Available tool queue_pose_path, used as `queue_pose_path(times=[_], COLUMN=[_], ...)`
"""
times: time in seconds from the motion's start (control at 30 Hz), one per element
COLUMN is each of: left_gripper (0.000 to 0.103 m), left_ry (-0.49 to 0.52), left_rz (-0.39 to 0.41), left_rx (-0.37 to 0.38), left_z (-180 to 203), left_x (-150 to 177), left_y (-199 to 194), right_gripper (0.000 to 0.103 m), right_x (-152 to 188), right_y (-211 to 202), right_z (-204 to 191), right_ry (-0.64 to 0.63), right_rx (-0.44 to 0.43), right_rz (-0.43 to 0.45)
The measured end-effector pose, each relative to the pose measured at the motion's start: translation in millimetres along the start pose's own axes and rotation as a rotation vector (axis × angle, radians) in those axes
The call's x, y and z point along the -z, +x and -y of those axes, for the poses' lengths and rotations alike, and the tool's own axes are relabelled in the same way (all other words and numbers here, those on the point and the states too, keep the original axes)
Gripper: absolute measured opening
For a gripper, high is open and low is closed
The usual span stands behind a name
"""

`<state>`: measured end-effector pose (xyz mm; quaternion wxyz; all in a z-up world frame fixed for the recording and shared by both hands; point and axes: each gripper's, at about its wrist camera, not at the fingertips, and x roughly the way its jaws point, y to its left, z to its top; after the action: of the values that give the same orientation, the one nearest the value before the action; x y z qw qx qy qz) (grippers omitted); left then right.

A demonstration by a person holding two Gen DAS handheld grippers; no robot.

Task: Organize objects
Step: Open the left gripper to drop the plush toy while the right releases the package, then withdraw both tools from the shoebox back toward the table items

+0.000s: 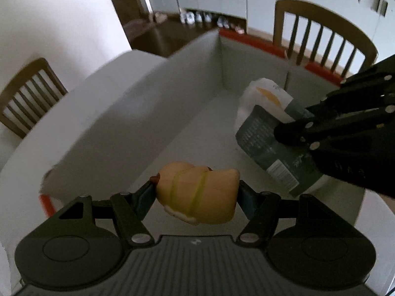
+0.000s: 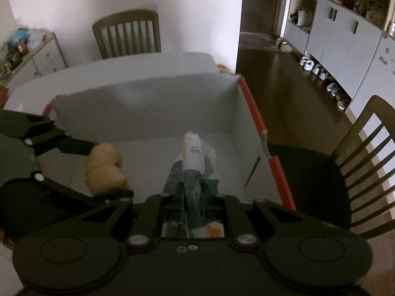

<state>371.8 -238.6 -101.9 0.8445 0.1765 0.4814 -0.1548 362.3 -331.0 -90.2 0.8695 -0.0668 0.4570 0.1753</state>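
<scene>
Left wrist view: left gripper point(image 1: 197, 192) level over the box point(image 1: 195, 74), jaws clamped on a bun point(image 1: 200, 192); right gripper point(image 1: 293, 128) reaches in from the right.
Right wrist view: right gripper point(image 2: 192, 194) angled down into the box point(image 2: 148, 103), jaws squeezing a packet point(image 2: 195, 170) above its floor; bun point(image 2: 103, 170) at left.

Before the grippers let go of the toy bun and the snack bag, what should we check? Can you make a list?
1. Left gripper holds the toy bun firmly: ok, pinched at both ends.
2. Right gripper holds the snack bag: ok, shut on its lower part.
3. Both things are over the open white box: ok.
4. Box floor below is free: ok as far as visible; part is hidden behind the grippers.
5. Grippers keep apart from each other: ok, close but not touching.
6. How high the things hang above the floor: cannot tell.
</scene>
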Motion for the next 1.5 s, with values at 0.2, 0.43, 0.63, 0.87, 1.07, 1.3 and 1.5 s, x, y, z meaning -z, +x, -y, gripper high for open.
queue_pose_path(times=[0.2,0.43,0.63,0.87,1.07,1.3,1.5], left_gripper=[0.070,0.072,0.075,0.084,0.089,0.090,0.090], left_ry=[0.051,0.091,0.121,0.119,0.094,0.049,0.005], left_rz=[-0.080,-0.150,-0.158,-0.120,-0.088,-0.030,0.051], left_rx=[-0.009,0.014,-0.005,-0.025,-0.002,0.016,0.029], left_z=[6.5,8.0,10.5,6.0,-2.6,-9.7,-29.2], left_x=[-6.7,-6.2,-0.4,8.4,17.4,18.1,26.3], left_y=[21.9,33.7,33.8,21.7,3.3,-18.0,-58.8], right_gripper=[0.012,0.017,0.023,0.041,0.047,0.057,0.058], right_x=[6.3,10.9,11.1,11.2,10.2,9.1,10.2], right_y=[9.8,17.9,17.2,6.1,-12.3,-41.8,-68.3], right_z=[2.2,6.9,10.8,11.6,10.0,10.0,4.7], right_ry=[0.004,0.015,0.023,0.017,0.004,0.005,0.002], right_rx=[0.000,0.001,0.010,0.001,0.005,-0.015,-0.022], right_rz=[-0.038,-0.062,-0.066,-0.048,-0.011,0.035,0.080])
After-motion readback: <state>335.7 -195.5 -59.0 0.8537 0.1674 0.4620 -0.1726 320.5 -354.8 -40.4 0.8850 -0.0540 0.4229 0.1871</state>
